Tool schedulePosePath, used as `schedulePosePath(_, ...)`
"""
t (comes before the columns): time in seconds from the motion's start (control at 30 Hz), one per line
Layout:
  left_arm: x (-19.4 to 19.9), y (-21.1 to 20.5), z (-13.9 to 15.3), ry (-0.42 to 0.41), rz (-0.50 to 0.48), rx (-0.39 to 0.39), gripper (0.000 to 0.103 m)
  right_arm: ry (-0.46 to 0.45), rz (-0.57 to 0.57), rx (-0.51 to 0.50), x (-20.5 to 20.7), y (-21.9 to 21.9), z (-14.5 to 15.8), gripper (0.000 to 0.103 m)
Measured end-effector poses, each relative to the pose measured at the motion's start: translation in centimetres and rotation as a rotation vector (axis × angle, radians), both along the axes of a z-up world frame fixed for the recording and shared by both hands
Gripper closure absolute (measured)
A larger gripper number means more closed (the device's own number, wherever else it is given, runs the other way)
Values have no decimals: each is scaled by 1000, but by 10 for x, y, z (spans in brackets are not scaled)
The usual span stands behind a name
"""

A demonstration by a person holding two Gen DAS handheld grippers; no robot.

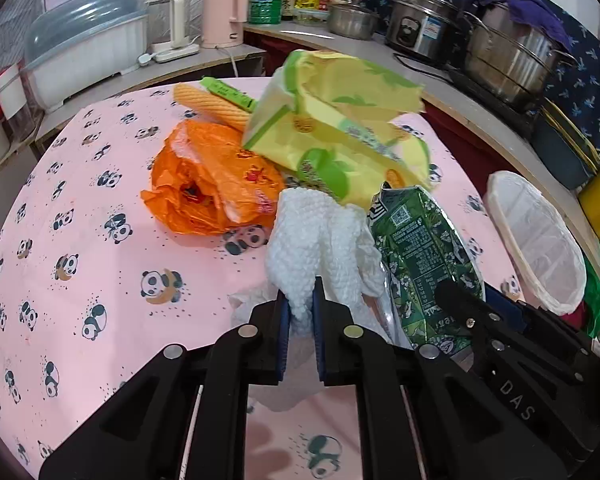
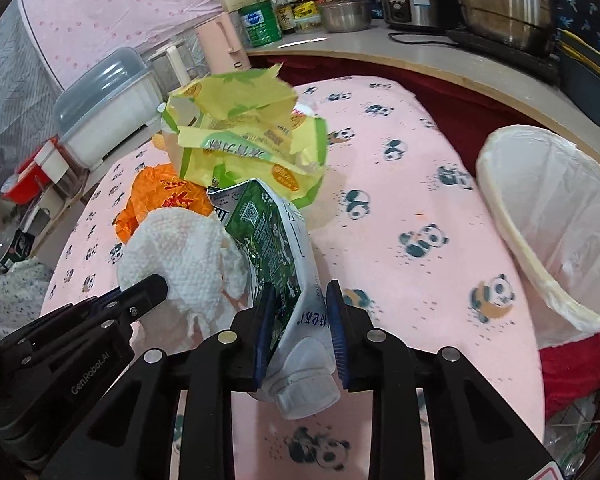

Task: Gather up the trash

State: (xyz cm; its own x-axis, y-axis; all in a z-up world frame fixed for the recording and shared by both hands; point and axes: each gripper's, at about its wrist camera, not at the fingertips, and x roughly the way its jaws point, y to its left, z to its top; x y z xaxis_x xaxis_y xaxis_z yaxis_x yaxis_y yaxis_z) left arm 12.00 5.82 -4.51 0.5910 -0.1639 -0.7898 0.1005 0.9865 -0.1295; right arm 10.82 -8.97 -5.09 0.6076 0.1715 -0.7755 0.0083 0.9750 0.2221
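Observation:
My left gripper [image 1: 300, 300] is shut on a crumpled white paper towel [image 1: 320, 240], which bulges up above the pads. Beside it, my right gripper [image 2: 300, 304] is shut on a crushed green and white drink carton [image 2: 272, 240], cap end toward the camera. The two grippers sit close together; the left gripper [image 2: 156, 284] shows at the lower left of the right wrist view. Behind them on the pink panda tablecloth [image 1: 80, 240] lie an orange plastic bag [image 1: 208, 184] and a crumpled yellow-green wrapper [image 1: 340, 120]. A bin with a white liner [image 2: 540, 220] stands open at the table's right edge.
A ridged yellow piece [image 1: 212, 104] and a green stick pack [image 1: 228, 90] lie at the table's far side. The counter behind holds steel pots [image 1: 512, 60], a rice cooker [image 1: 424, 28], a pink kettle [image 1: 224, 12] and a covered dish rack [image 1: 88, 52].

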Motion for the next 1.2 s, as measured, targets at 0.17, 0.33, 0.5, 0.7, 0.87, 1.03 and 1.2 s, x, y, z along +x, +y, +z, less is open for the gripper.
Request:
schedulePosePath(0.17,-11,-18,10,-14,-35,-8,93,-37,-45,-5,-20,-21,13,78)
schedulePosePath(0.33,-20,-35,18,-33,-68,-1,93,-72,-96,6,-37,-46,27,78)
schedulePosePath(0.5,-27,-54,31,-61,-102,9,93,-96,-137,15,-49,-67,36,78)
schedulePosePath(0.7,-31,-76,42,-86,-138,24,93,-120,-180,28,-62,-88,43,78)
schedulePosePath(0.87,-36,-94,54,-113,-171,25,93,-138,-210,38,-70,-103,47,78)
schedulePosePath(1.03,-39,-105,68,-125,-215,-2,94,-153,-248,32,-77,-119,51,78)
schedulePosePath(1.2,-41,-111,82,-149,-248,-11,94,-163,-284,36,-84,-136,52,78)
